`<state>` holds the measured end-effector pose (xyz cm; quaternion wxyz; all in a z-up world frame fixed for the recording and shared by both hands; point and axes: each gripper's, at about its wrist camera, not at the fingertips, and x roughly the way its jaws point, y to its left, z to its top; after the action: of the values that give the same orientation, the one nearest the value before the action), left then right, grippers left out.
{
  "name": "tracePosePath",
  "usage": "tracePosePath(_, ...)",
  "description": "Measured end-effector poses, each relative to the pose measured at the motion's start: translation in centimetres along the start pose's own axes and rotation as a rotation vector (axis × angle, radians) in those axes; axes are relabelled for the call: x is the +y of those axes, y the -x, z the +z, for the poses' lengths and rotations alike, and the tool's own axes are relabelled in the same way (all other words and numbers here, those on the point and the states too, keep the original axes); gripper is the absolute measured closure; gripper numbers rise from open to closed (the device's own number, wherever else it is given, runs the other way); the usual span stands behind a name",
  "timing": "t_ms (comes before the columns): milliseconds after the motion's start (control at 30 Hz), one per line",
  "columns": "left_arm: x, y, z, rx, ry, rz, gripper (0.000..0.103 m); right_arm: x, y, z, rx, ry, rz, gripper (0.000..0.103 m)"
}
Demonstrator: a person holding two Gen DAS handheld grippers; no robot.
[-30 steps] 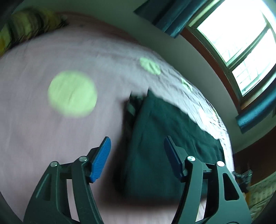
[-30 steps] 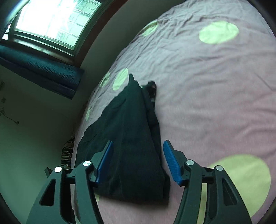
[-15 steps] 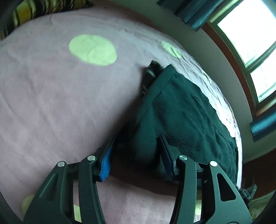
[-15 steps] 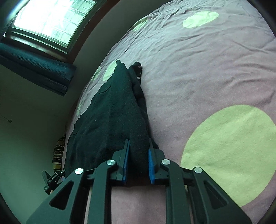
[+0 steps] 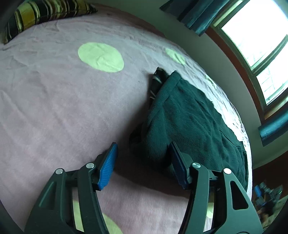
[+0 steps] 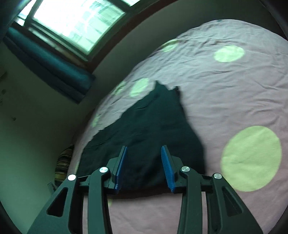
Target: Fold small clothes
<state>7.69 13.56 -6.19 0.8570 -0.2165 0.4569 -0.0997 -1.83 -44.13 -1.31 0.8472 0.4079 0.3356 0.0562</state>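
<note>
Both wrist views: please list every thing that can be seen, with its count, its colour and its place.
garment: one, dark green, lying folded on the bed near the window-side edge
bedsheet: one, pink with pale green dots, covering the bed
pillow: one, yellow and dark stripes, at the far end of the bed
window: one, bright, in the wall beside the bed
curtain: dark teal, gathered beside the window
left gripper: one, black with blue pads, jaws open around the garment's near corner
right gripper: one, black with blue pads, jaws just opened, above the garment's near end
</note>
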Motion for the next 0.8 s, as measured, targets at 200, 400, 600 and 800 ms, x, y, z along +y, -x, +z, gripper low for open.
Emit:
tracePosePath(200, -1.2, 2.9, -0.5, -0.078, -0.101, 0.023, 0.030, 8.2, -11.1, -1.2, 0.249, 0.095, 0.212, 0.055)
tracePosePath(400, -1.2, 3.9, -0.4, -0.106, -0.146, 0.021, 0.017, 5.9, -21.5, -4.4, 0.438, 0.051, 0.048, 0.054)
tracePosePath(600, -0.8, 3.7, -0.2, -0.106, -0.143, -0.010, 0.010, 7.2, -18.3, -3.5, 0.411, 0.044, 0.057, 0.059)
tracePosePath(800, -0.2, 2.7, -0.2, -0.059, -0.124, -0.029, 0.010, 9.6, -17.7, -0.6, 0.320, 0.085, 0.070, 0.046)
